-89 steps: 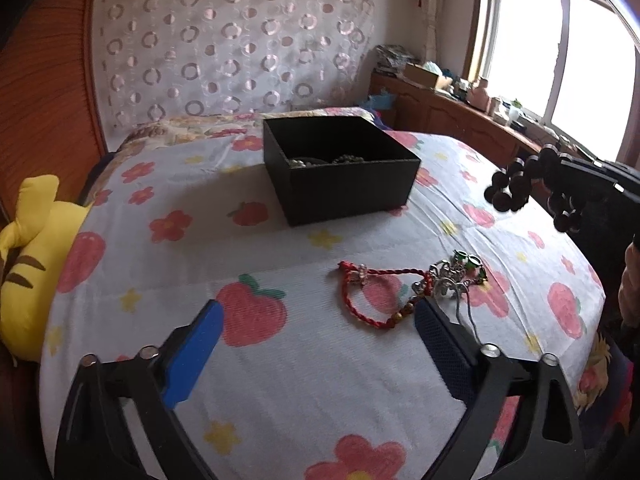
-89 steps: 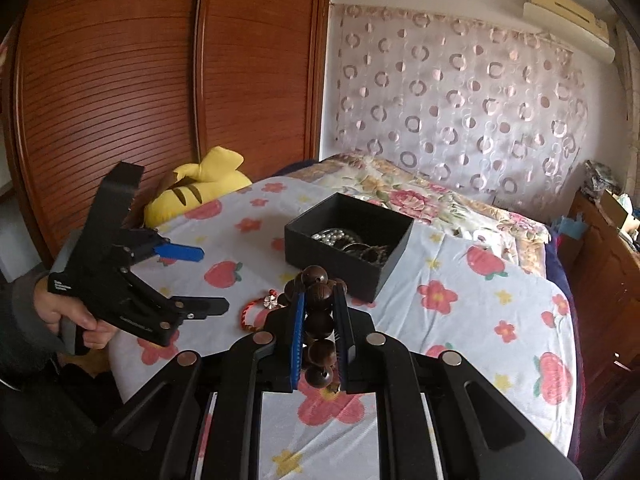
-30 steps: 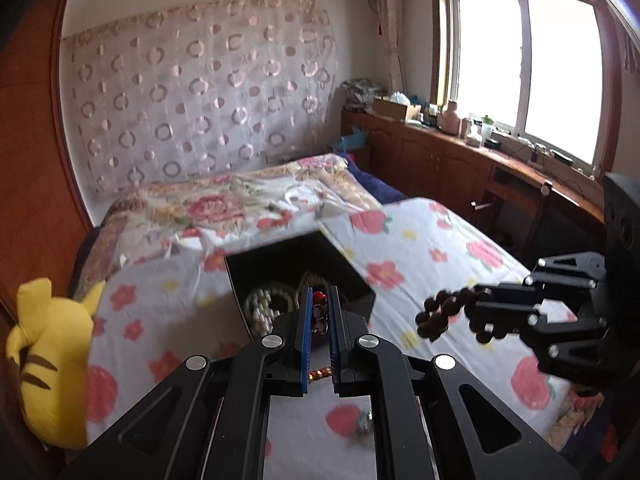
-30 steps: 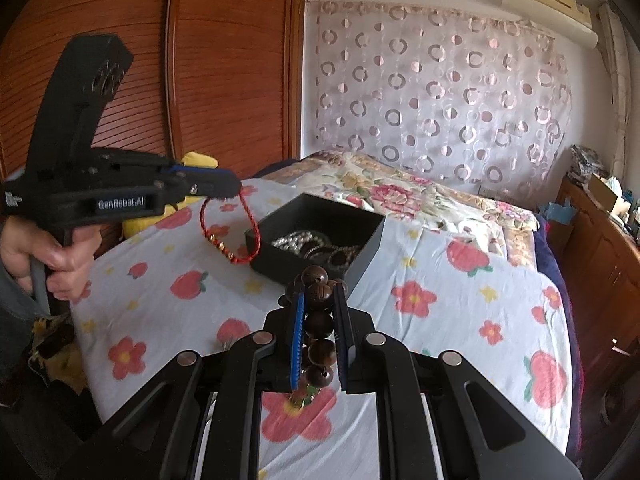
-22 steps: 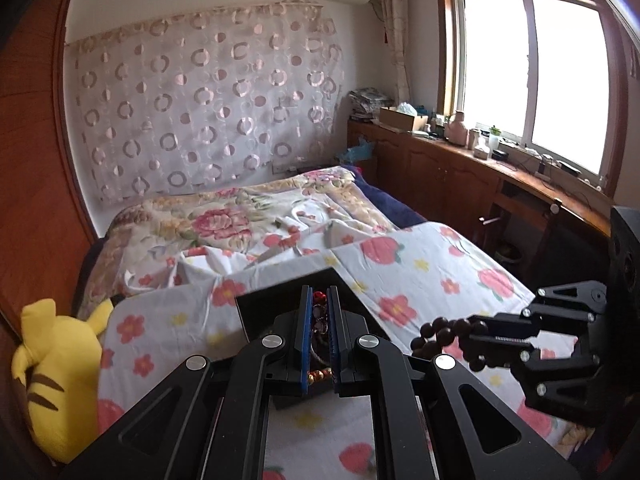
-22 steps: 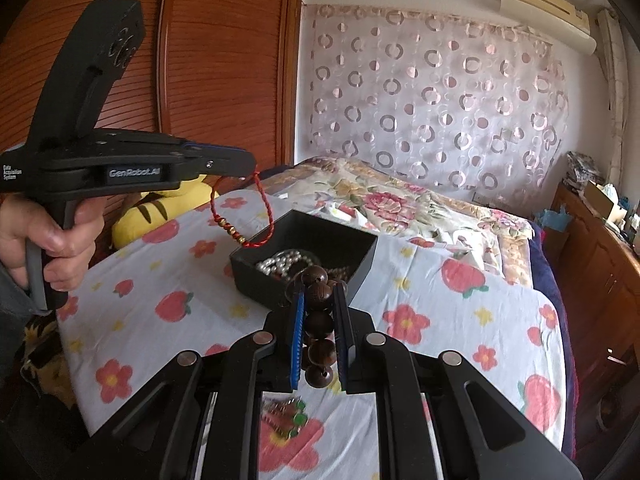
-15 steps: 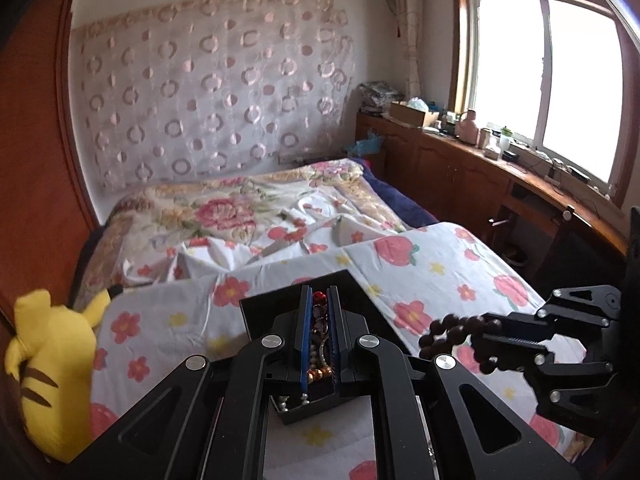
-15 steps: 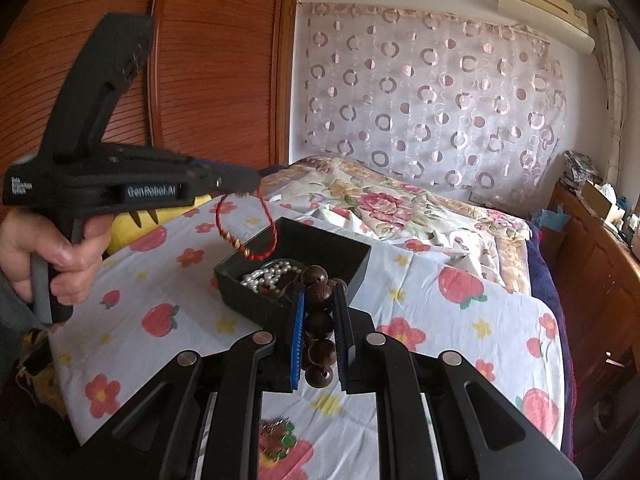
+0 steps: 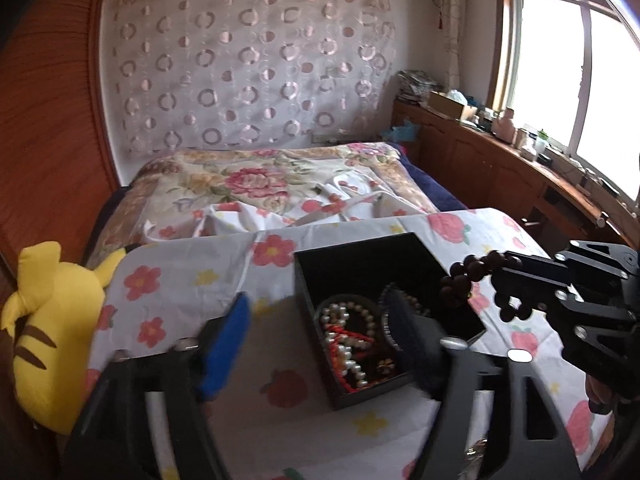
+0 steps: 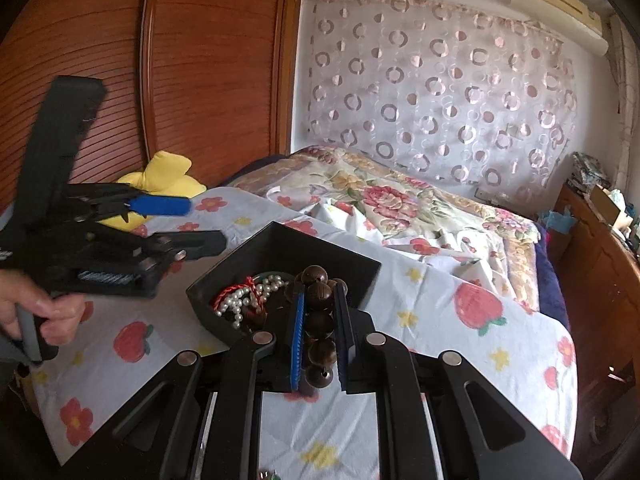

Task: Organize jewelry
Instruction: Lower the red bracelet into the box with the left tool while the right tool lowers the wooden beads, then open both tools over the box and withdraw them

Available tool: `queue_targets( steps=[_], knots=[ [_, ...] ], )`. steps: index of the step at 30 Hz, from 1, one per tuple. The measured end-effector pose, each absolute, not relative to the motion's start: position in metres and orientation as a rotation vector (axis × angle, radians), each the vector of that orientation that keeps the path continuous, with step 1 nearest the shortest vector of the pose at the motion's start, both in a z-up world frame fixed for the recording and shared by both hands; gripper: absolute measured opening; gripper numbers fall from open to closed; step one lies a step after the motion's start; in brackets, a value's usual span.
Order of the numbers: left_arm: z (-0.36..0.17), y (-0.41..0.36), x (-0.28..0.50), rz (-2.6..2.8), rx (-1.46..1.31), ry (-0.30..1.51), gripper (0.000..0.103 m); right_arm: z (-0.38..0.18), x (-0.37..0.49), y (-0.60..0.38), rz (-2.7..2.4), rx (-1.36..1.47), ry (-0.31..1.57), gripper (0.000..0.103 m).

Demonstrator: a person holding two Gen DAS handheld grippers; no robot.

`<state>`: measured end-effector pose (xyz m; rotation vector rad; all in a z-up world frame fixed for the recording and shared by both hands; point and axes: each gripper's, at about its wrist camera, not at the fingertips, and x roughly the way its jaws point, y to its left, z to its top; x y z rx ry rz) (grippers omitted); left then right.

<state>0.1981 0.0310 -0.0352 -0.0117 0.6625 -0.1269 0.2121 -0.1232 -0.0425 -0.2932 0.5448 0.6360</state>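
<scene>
Jewelry sits in an open black square box (image 9: 362, 264) on the strawberry-print sheet (image 9: 180, 284) of the bed: white pearl strand (image 9: 344, 332) tangled with a red cord bracelet (image 9: 348, 364). Left hand-held gripper (image 9: 320, 324) hangs over the box's near-left rim, jaws opening, nothing between them. Right hand-held gripper (image 10: 318, 332) clamped on a dark wooden bead bracelet (image 10: 318, 320), just beside the box's right wall. Yellow plush toy (image 9: 48, 332) at the sheet's left edge.
</scene>
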Motion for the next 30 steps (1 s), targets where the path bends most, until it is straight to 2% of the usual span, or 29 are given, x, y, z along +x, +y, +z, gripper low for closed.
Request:
queue_targets(
  steps=[2,4,6,30],
  knots=[
    [-0.036,0.037,0.195,-0.108,-0.014,0.654,0.082,-0.049,0.221,-0.113,0.639,-0.309,0.554,0.015],
    [-0.038,0.045,0.193,-0.089,-0.029,0.652,0.089,-0.054,0.232,-0.105,0.641,-0.314,0.568,0.015],
    [-0.039,0.05,0.19,-0.07,-0.033,0.648,0.092,-0.058,0.239,-0.097,0.64,-0.319,0.579,0.015],
    [-0.045,0.07,0.15,-0.071,-0.031,0.634,0.094,-0.055,0.268,-0.06,0.629,-0.356,0.621,0.015]
  ],
)
